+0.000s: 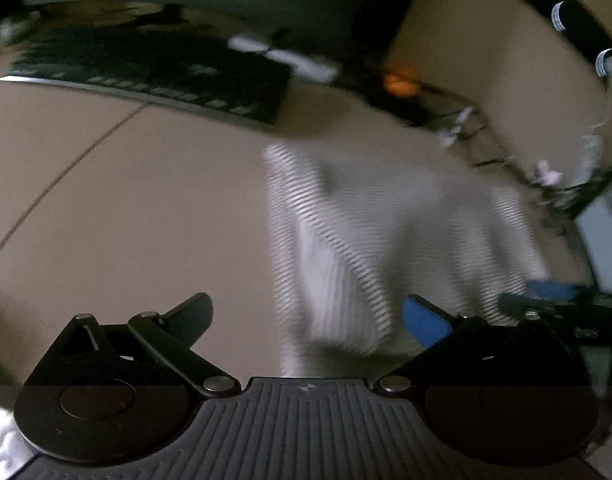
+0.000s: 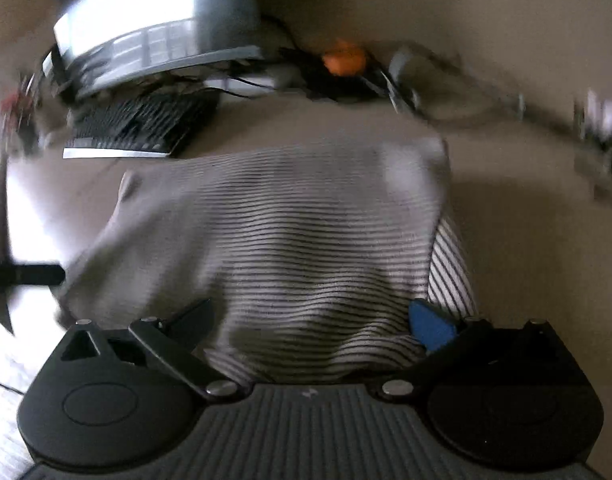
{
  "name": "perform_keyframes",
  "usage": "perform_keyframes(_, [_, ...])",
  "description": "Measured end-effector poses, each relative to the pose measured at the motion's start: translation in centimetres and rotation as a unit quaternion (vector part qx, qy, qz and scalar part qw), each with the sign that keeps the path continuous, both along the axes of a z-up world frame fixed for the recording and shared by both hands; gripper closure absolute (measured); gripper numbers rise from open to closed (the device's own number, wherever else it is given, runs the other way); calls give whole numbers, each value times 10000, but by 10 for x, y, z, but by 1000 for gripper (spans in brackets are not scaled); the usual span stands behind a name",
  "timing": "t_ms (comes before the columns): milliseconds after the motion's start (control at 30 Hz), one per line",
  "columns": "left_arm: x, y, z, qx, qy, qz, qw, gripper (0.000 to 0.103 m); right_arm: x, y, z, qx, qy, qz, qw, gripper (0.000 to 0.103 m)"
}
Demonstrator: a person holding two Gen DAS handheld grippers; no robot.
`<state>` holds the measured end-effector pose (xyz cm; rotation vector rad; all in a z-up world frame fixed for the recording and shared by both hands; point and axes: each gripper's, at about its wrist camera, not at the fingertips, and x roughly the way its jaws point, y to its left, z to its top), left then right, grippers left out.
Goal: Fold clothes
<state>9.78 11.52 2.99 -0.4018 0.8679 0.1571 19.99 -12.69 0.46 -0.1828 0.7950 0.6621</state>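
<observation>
A white garment with thin dark stripes (image 1: 366,236) lies bunched and partly folded on the beige table (image 1: 125,200). My left gripper (image 1: 310,316) is open, its fingers wide apart, and the garment's near edge reaches in beside the blue pad (image 1: 424,322). In the right wrist view the striped garment (image 2: 289,232) fills the middle. My right gripper (image 2: 314,320) is open over its near edge, with cloth lying between the spread fingers. The right gripper (image 1: 546,300) also shows at the right edge of the left wrist view. Both views are blurred.
A black keyboard (image 1: 145,72) (image 2: 133,128) lies at the back left, with a monitor (image 2: 145,20) behind it. An orange object (image 2: 344,60) (image 1: 398,82) sits among dark cables at the back. More small clutter lines the table's right edge (image 1: 546,176).
</observation>
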Motion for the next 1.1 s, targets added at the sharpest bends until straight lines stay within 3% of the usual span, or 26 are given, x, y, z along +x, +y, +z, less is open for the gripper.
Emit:
perform_keyframes(100, [1,3,-7,-554,-42,-10,9985,0,-24,4,8,-460,-1136,314,9920,0])
perform_keyframes(167, [9,5,-12,-747,-97,-162,9970,0,-35,10,11,-647,-1441,423,9865,0])
perform_keyframes(233, [19,5,-18,-849,-75,-295,9959,5,-45,15,17,-611,-1420,435,9870,0])
perform_keyframes(267, [23,5,-19,-868,-14,-353,9956,22,-50,19,20,-526,-1350,435,9885,0])
perform_keyframes(300, [27,5,-20,-892,45,-414,9951,32,-57,25,24,-410,-1265,492,9899,0])
perform_keyframes(433, [38,5,-19,-1002,252,-620,9927,32,-86,55,16,-362,-1139,1326,9839,5])
perform_keyframes(533, [44,1,-11,-995,296,-746,9918,32,-97,78,7,-407,-1105,1622,9797,9])
perform_keyframes(800, [49,-5,-1,-849,422,-880,9916,28,-103,123,-17,-992,-1613,1937,9626,9])
perform_keyframes(900, [48,-8,2,-669,424,-972,9921,27,-101,127,-19,-1031,-1612,1872,9635,15])
perform_keyframes(1100, [50,-6,3,-675,440,-1027,9914,24,-93,130,-16,-952,-1408,1804,9688,24])
